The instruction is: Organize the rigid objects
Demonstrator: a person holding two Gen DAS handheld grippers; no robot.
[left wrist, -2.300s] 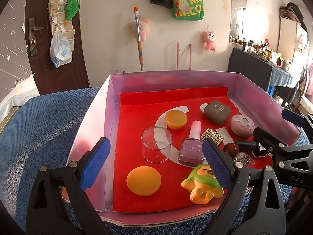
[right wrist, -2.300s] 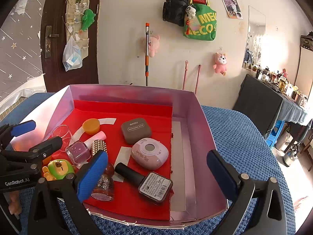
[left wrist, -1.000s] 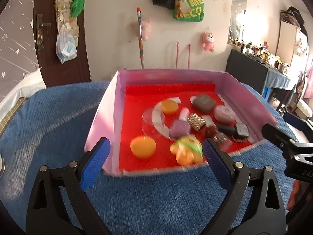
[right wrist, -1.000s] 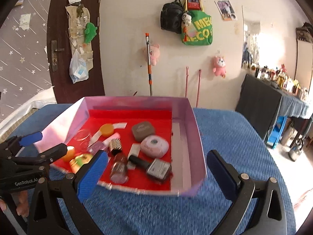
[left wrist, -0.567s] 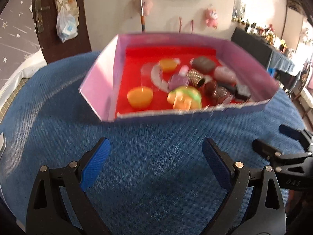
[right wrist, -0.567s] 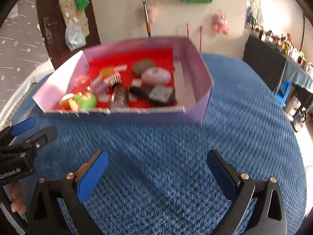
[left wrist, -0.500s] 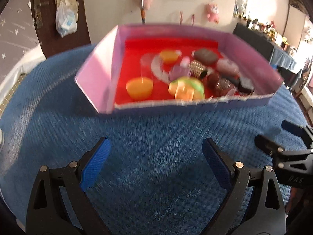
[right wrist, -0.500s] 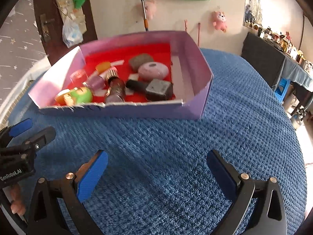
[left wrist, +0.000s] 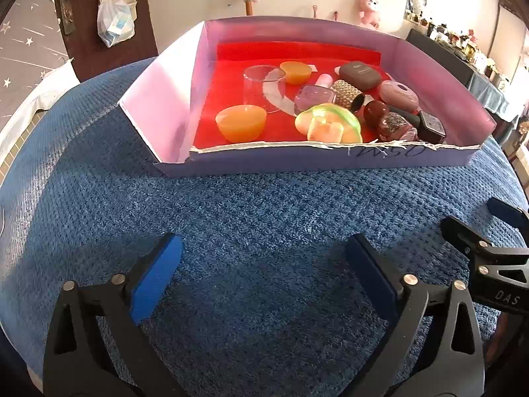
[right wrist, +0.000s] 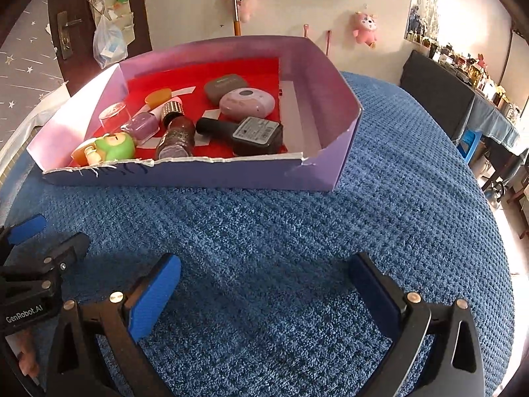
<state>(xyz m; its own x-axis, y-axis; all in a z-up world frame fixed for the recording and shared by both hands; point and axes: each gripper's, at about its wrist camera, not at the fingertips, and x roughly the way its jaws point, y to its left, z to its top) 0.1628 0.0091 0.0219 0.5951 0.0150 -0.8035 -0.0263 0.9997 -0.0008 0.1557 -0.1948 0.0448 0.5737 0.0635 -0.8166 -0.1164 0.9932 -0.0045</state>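
A purple cardboard box (left wrist: 165, 89) with a red liner stands on the blue cloth; it also shows in the right wrist view (right wrist: 334, 76). Inside lie an orange bowl (left wrist: 240, 123), a clear cup (left wrist: 264, 88), a green and yellow toy (left wrist: 329, 124), nail polish bottles (right wrist: 244, 134), a pink case (right wrist: 247, 102) and a brown case (left wrist: 359, 74). My left gripper (left wrist: 264, 274) is open and empty, low over the cloth in front of the box. My right gripper (right wrist: 264, 291) is open and empty, also in front of the box.
The blue knitted cloth (left wrist: 258, 211) covers the round table. A dark door (left wrist: 82, 16) and a wall with hung bags and plush toys stand behind. A dark side table (right wrist: 439, 92) with small items is at the right.
Both grippers have pulled back and down from over the box to low over the cloth in front of it. Both stayed open and empty.
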